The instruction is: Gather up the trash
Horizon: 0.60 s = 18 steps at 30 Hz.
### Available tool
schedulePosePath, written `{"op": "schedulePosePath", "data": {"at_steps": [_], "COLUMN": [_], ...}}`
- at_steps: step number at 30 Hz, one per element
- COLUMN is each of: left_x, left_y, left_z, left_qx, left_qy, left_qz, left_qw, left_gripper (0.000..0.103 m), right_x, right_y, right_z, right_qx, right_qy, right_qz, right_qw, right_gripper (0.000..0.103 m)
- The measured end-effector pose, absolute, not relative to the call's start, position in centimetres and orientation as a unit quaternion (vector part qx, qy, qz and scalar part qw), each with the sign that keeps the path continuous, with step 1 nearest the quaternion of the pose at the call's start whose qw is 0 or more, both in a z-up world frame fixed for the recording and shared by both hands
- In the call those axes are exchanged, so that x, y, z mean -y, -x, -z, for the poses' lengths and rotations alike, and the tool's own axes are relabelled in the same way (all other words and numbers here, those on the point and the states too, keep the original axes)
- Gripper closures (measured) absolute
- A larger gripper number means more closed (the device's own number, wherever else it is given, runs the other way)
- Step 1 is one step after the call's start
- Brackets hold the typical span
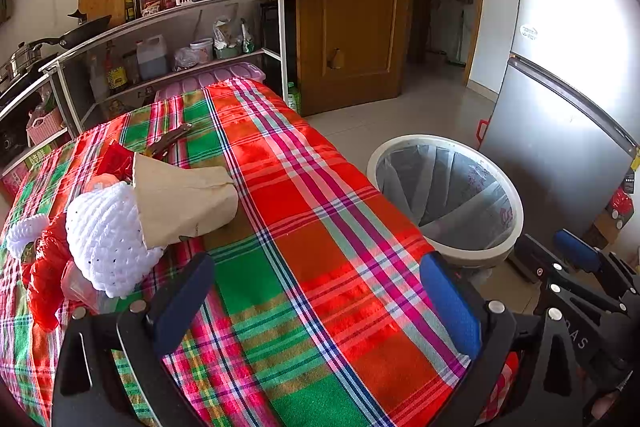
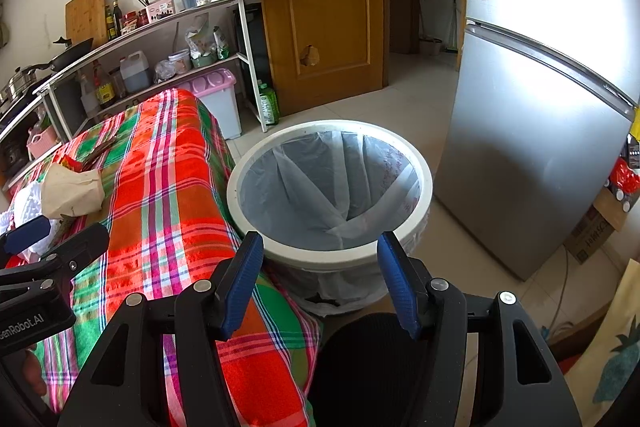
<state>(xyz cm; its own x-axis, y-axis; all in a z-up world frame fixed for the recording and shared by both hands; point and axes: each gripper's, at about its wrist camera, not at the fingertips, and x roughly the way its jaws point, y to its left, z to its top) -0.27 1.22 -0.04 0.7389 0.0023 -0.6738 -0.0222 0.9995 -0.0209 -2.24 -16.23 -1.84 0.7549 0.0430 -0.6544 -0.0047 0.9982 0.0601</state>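
Note:
A crumpled brown paper bag (image 1: 184, 199) lies on the plaid tablecloth (image 1: 320, 227), left of centre. Beside it are a white crocheted piece (image 1: 106, 239), red plastic wrappers (image 1: 46, 275) and a red packet (image 1: 116, 159). My left gripper (image 1: 316, 267) hovers open over the cloth, nothing between its blue pads, the bag ahead and to its left. A white round bin (image 2: 332, 187) with a clear liner stands on the floor just right of the table. My right gripper (image 2: 320, 239) is open and empty, right above the bin's near rim. The paper bag (image 2: 72, 191) also shows far left there.
A silver fridge (image 2: 540, 131) stands right of the bin. Behind the table a metal shelf (image 1: 176, 39) holds bottles, a kettle and pans. A wooden door (image 1: 352, 7) and tiled floor (image 1: 420, 115) lie beyond. A pink-lidded box (image 2: 220, 99) sits at the table's far end.

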Motion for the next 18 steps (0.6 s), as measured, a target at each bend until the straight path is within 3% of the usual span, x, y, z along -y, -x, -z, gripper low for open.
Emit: {"op": "schedulePosePath", "data": {"at_steps": [18], "left_x": [-1.39], "left_y": [0.51], "left_z": [-0.10], "left_qx": [-0.364], "left_qy": [0.017], "left_qz": [-0.004], "left_qw": [0.931], "left_gripper": [0.000], "right_x": [16.13], "right_y": [2.22], "right_z": [1.95], "right_qx": [-0.352], "right_qy": [-0.027], "right_qz": [-0.011], "right_qw": [0.936], "right_gripper": [0.043]}}
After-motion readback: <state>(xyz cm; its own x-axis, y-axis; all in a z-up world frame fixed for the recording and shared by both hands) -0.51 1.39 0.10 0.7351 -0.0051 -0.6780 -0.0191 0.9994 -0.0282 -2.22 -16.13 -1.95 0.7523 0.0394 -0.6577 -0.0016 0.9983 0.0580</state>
